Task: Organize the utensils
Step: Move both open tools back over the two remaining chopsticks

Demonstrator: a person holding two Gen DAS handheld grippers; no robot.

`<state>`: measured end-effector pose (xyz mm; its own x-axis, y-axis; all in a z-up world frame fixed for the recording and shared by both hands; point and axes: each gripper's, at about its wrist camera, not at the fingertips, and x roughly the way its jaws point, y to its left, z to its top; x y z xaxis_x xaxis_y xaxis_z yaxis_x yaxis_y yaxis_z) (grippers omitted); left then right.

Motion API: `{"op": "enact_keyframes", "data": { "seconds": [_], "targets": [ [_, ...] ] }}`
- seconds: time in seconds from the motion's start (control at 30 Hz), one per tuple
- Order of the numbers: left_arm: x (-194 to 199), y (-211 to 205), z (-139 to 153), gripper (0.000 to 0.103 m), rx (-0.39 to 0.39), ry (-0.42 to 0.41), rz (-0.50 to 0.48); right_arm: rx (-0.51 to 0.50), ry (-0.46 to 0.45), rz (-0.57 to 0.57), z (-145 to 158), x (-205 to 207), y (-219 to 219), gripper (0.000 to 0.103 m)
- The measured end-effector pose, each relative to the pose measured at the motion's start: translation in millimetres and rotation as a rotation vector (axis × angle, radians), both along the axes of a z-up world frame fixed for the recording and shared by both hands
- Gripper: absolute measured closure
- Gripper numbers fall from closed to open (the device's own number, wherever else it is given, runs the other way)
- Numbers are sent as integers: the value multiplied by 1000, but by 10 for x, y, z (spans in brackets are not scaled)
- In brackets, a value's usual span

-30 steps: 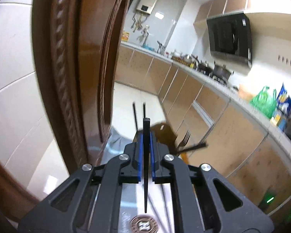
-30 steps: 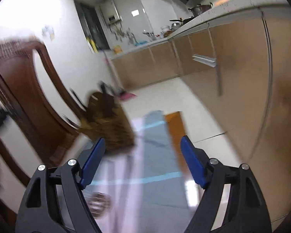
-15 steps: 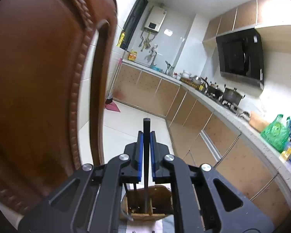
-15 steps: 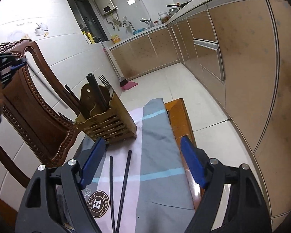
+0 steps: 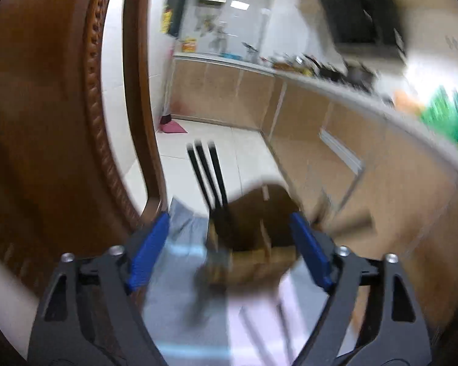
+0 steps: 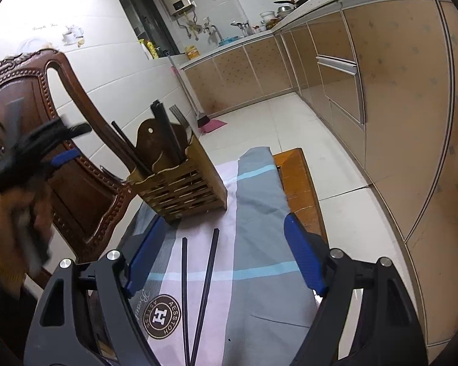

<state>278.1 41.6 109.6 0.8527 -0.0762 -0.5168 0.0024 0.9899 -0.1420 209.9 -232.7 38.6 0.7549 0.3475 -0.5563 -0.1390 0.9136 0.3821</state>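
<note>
Chopsticks [image 6: 198,299]: two lay loose on cloth [image 6: 253,244] near holder [image 6: 183,183]. Left gripper [image 5: 229,253] was opening, nothing between jaws. Right gripper [image 6: 223,253] spread wide, empty.

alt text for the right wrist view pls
Two black chopsticks lie on a striped cloth between the open right tool's blue pads. Beyond them a wooden holder stands with utensils upright beside a carved chair.
</note>
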Motion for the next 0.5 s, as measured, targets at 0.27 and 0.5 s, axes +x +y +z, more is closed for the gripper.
{"op": "enact_keyframes", "data": {
  "seconds": [0.27,0.5],
  "targets": [
    [-989,-259,-830,12,-40,233,-50,-109,50,92,-92,-74,304,25],
    [-1004,-416,-1292,12,39,331,-39,-254,94,194,-232,-320,680,25]
  ]
}}
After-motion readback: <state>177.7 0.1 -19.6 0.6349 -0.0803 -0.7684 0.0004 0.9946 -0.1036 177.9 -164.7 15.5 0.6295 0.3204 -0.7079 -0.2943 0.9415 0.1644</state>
